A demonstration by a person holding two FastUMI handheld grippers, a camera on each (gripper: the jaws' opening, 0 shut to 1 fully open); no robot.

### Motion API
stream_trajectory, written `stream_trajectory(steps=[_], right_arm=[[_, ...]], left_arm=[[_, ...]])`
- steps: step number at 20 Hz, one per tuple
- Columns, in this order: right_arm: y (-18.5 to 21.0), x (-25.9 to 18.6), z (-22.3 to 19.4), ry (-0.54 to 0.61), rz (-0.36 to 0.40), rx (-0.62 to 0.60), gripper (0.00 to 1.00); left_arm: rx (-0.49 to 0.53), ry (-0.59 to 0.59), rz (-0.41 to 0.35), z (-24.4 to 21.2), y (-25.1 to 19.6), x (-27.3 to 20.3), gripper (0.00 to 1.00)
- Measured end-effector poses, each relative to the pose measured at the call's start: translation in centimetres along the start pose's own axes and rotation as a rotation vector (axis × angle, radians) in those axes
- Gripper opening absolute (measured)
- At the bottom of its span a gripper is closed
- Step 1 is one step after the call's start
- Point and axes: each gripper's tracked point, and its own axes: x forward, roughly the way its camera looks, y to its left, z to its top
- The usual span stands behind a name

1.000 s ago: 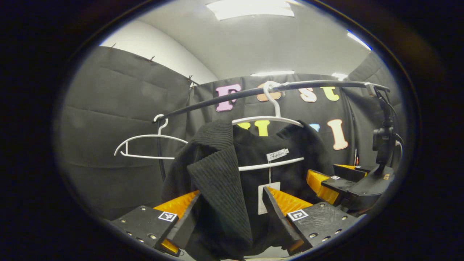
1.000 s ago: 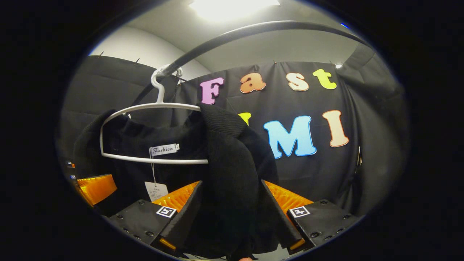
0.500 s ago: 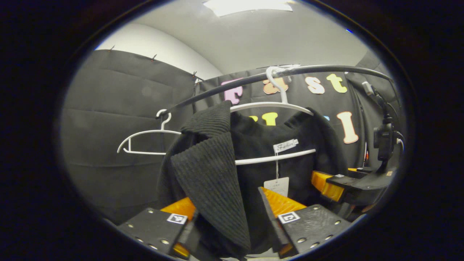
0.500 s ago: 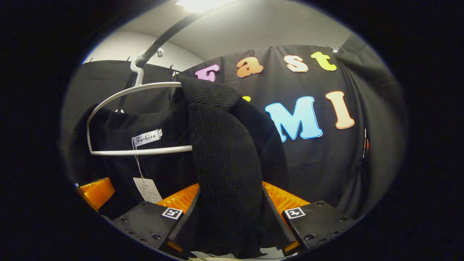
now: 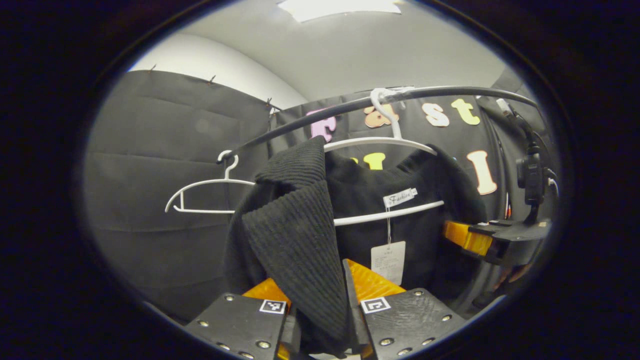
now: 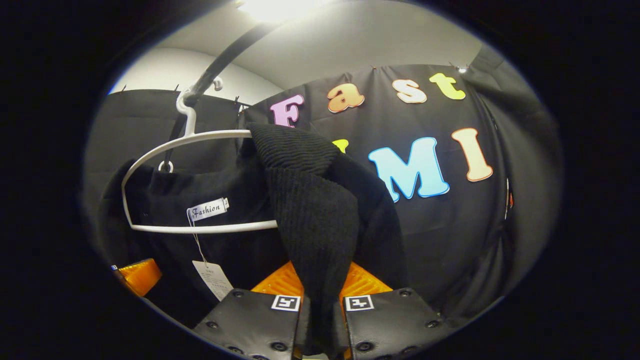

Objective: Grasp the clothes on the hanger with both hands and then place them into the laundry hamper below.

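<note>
A black ribbed knit garment (image 5: 300,235) hangs on a white hanger (image 5: 385,145), hooked over a dark rail (image 5: 350,106). One shoulder fold droops forward off the hanger's end in the left gripper view; the other fold (image 6: 315,215) does so in the right gripper view. Inside the neck sits a small white label (image 5: 400,198), and a paper tag (image 5: 388,261) dangles below it on a thread. The garment's body falls behind the hanger's lower bar (image 6: 200,228).
</note>
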Motion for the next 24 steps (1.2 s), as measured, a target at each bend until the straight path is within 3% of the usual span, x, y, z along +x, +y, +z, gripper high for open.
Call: stream_trajectory(steps=[1, 2, 3, 6, 12, 23, 24], right_arm=[[-1.1, -0.1, 0.5, -0.027, -0.055, -0.020, 0.12], [-1.1, -0.5, 1.0, -0.041, -0.051, -0.031, 0.06], [-1.1, -0.7, 1.4, -0.053, -0.055, -0.031, 0.06], [-1.9, -1.4, 3.4, -0.116, -0.092, -0.037, 0.05], [-3.6, -3.2, 6.3, -0.188, -0.148, -0.049, 0.05], [-7.3, -4.0, 11.2, -0.324, -0.230, -0.071, 0.05], [-7.6, -3.7, 11.4, -0.328, -0.234, -0.071, 0.02]], left_arm=[[0.015, -0.008, 0.038, 0.3, 1.1, 0.1, 0.44], [0.023, -0.011, 0.069, 0.4, 2.1, -0.1, 0.28], [0.019, -0.015, 0.060, 0.3, 1.8, -0.4, 0.12], [0.013, -0.060, 0.042, 1.7, 1.9, -0.6, 0.04], [0.075, -0.164, 0.057, 6.0, 3.8, -3.6, 0.03], [0.052, -0.251, 0.089, 11.3, 8.9, -4.0, 0.03], [0.058, -0.261, 0.099, 11.8, 9.7, -3.9, 0.03]])
